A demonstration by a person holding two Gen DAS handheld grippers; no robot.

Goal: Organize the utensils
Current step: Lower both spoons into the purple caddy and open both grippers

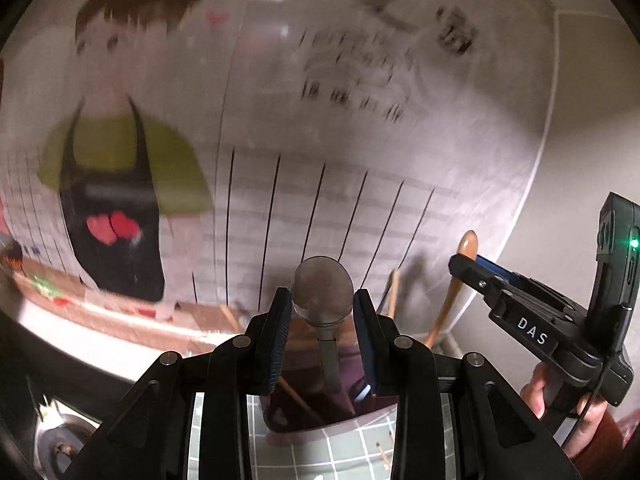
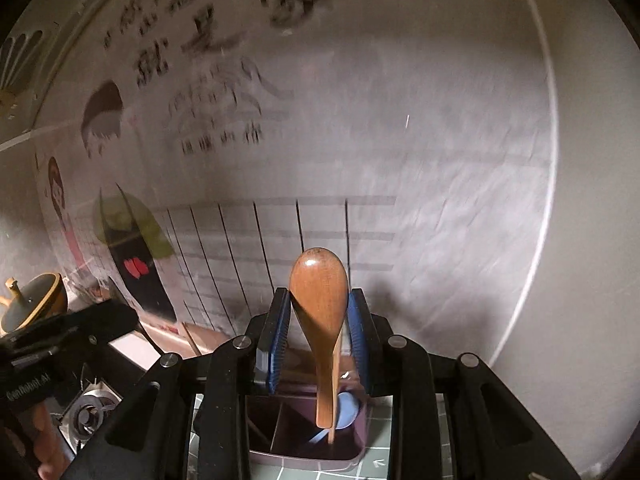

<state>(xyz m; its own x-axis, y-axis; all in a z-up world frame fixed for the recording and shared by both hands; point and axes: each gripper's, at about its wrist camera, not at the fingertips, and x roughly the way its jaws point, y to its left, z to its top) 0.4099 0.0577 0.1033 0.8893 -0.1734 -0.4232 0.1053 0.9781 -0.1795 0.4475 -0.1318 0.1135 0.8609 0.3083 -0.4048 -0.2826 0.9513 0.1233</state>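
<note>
My left gripper [image 1: 322, 302] is shut on a metal spoon [image 1: 322, 290]; its round bowl sticks up between the pads and its handle hangs down toward a purple utensil holder [image 1: 308, 404]. My right gripper [image 2: 320, 308] is shut on a wooden spoon [image 2: 320, 288], bowl up, with the handle reaching down over the divided purple holder [image 2: 280, 420]. A pale blue spoon [image 2: 346, 408] lies inside that holder. In the left wrist view the right gripper [image 1: 468, 264] and its wooden spoon [image 1: 469, 245] hang at the right. The left gripper [image 2: 120, 320] shows blurred at the left of the right wrist view.
A poster-covered wall [image 2: 360, 140] stands close behind. A gas burner [image 2: 90, 408] and a lidded yellow pot [image 2: 36, 300] sit at the left. The holder rests on a green grid mat [image 1: 344, 452]. Wooden chopsticks [image 1: 394, 296] lean near the wall. A hand [image 1: 580, 412] grips the right tool.
</note>
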